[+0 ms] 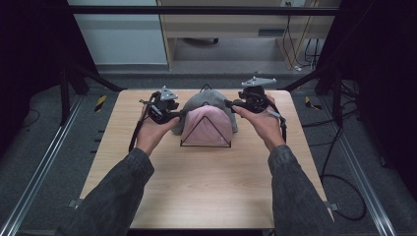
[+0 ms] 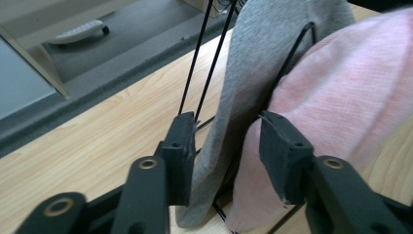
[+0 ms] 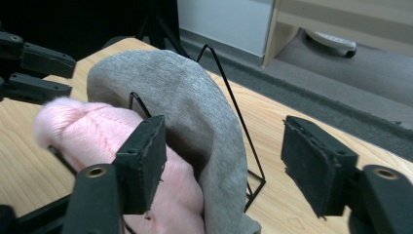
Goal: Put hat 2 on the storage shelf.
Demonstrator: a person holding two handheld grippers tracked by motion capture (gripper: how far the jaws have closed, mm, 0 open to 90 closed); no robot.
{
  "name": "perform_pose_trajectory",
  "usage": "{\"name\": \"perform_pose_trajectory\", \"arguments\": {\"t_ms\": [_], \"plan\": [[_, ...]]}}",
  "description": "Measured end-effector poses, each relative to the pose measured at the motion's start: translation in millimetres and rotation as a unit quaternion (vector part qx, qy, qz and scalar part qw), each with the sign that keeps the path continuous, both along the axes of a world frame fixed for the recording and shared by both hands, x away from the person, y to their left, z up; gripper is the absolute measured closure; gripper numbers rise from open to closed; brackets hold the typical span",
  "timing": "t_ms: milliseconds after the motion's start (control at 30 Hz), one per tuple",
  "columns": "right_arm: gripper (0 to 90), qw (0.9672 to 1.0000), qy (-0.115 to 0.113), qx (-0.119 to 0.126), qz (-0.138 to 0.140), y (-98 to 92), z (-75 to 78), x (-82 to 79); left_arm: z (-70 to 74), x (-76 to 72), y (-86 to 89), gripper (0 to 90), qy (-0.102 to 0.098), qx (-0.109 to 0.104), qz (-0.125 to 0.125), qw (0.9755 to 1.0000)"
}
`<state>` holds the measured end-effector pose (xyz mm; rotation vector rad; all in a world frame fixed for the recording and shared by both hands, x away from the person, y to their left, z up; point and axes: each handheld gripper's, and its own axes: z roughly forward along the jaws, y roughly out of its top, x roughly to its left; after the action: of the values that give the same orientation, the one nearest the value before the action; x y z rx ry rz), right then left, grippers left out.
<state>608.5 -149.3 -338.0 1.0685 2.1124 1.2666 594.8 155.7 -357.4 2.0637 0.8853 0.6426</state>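
A black wire rack (image 1: 205, 145) stands at the table's far middle. A grey cloth (image 1: 201, 101) hangs over its rear wire and a pink cloth (image 1: 206, 125) over the wire in front. My left gripper (image 1: 178, 114) is at the rack's left side. In the left gripper view it (image 2: 229, 146) is open, with the grey cloth's (image 2: 253, 63) edge hanging loosely between the jaws and the pink cloth (image 2: 341, 97) beside the right jaw. My right gripper (image 1: 230, 104) is at the rack's right side. It (image 3: 224, 161) is open around the grey cloth (image 3: 195, 107), pads apart from it.
The wooden table (image 1: 196, 187) has bare room in front of the rack. Beyond its far edge are grey floor and a wooden cabinet (image 1: 236, 24). Black frame posts (image 1: 64, 83) stand at both sides, and cables (image 1: 339, 162) lie on the floor at the right.
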Motion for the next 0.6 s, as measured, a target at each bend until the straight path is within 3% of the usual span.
{"name": "perform_pose_trajectory", "arguments": {"t_ms": [167, 300, 400, 600], "plan": [[26.5, 0.9998, -0.002, 0.003, -0.018, -13.5, 0.2, -19.6, 7.4, -18.9, 9.4, 39.7, -0.001, 0.008, 0.003, 1.0], [23.7, 0.9996, -0.002, 0.001, -0.027, -25.4, -7.3, -44.3, 4.1, -44.9, 23.2, 25.6, 0.005, 0.03, -0.001, 0.9995], [20.9, 0.9994, 0.011, -0.004, -0.032, -31.9, -18.1, -60.2, -4.5, -62.4, 35.8, 17.1, 0.015, 0.016, 0.0, 0.9998], [15.9, 0.9984, 0.044, -0.016, -0.032, -42.1, -47.8, -85.7, -38.0, -89.9, 55.0, 9.2, 0.058, 0.053, -0.006, 0.9969]]}}
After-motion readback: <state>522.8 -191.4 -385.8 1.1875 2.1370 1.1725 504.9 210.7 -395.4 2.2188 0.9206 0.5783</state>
